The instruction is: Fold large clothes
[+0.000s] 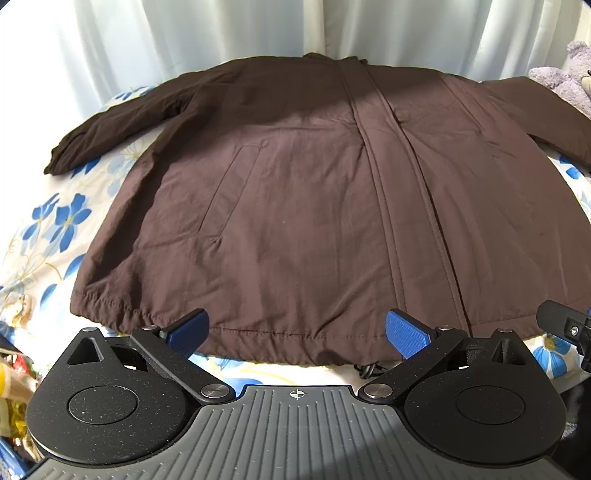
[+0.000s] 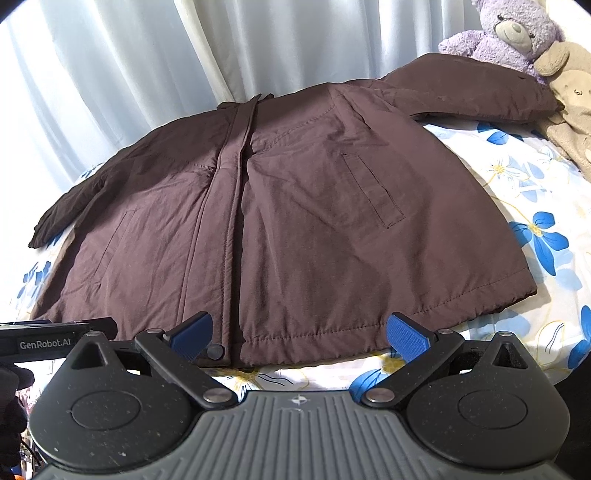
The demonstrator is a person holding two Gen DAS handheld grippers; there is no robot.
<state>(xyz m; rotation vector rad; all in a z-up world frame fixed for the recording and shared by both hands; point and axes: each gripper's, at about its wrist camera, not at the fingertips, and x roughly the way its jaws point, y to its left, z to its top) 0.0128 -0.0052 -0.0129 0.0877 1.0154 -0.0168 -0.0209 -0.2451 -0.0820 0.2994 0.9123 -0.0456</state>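
A dark brown jacket (image 1: pixel 295 192) lies flat, front up, on a bed with a blue-flowered sheet (image 1: pixel 55 221). Its sleeves spread left (image 1: pixel 110 133) and right (image 1: pixel 535 110), and its hem faces me. My left gripper (image 1: pixel 297 334) is open and empty, just above the hem left of the front placket. My right gripper (image 2: pixel 299 336) is open and empty over the hem at the jacket's right half (image 2: pixel 332 221). The right gripper's edge (image 1: pixel 565 328) shows in the left wrist view, and the left gripper's edge (image 2: pixel 48 339) shows in the right wrist view.
White curtains (image 1: pixel 258 29) hang behind the bed. A purple teddy bear (image 2: pixel 509 33) and a beige plush toy (image 2: pixel 569 99) sit at the far right by the right sleeve. Colourful clutter (image 1: pixel 14 398) lies at the lower left beside the bed.
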